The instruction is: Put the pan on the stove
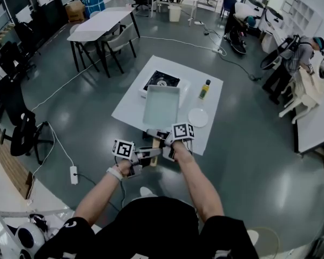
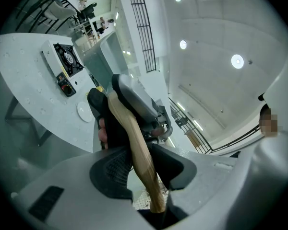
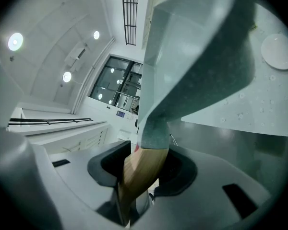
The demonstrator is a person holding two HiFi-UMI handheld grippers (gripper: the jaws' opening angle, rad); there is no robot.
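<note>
Holding pan (image 1: 162, 106) by its wooden handle (image 2: 129, 128), left hand-held gripper (image 2: 141, 169) & right hand-held gripper (image 3: 144, 169) both pinching it. Pan's in the air over desk (image 1: 130, 109), near side of stove (image 1: 162, 81). Transport step, prob. Next: reach fwd, set it flat on burner.

Head view: pan (image 1: 162, 104) hides the near edge of the stove (image 1: 161, 81) beyond it; stove controls too small to tell. Handle (image 1: 154, 156) mostly covered by left gripper (image 1: 144, 156), right gripper (image 1: 161, 140) and hands. Bottle (image 1: 204, 89) right of pan: label unreadable. Right gripper view: pan cut off by top edge.
</note>
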